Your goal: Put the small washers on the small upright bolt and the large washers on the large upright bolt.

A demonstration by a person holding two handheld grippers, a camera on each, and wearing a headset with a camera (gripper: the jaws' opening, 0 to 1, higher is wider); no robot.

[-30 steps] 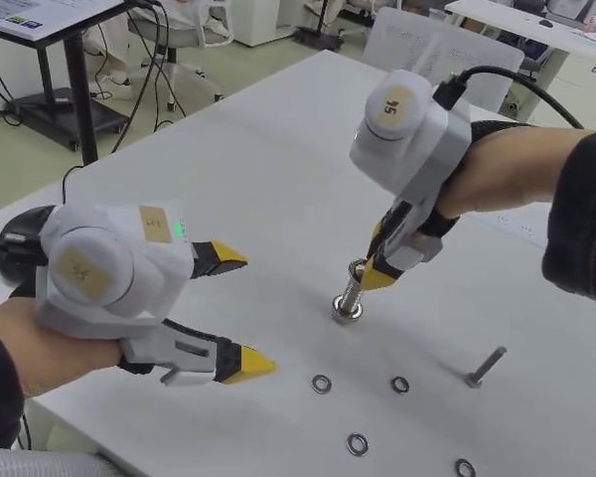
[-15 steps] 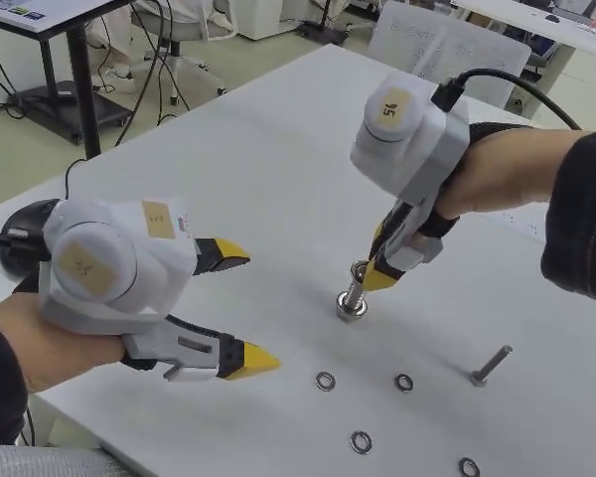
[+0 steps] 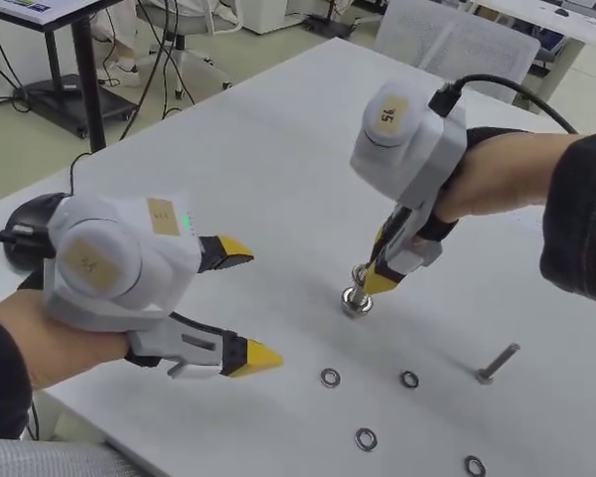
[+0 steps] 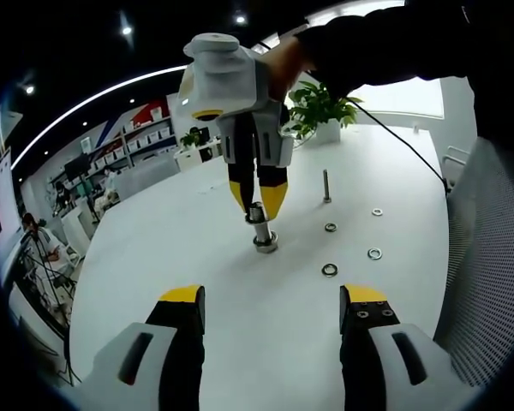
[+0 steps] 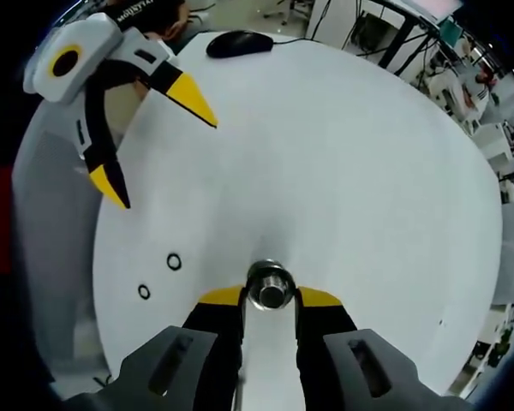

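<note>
Bright, even overhead light, soft shadows on the white table [image 3: 278,169], gripper views bowed at edges

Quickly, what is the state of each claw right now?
Left claw: open, holding nothing.
Right claw: closed on the top of the large upright bolt.
</note>
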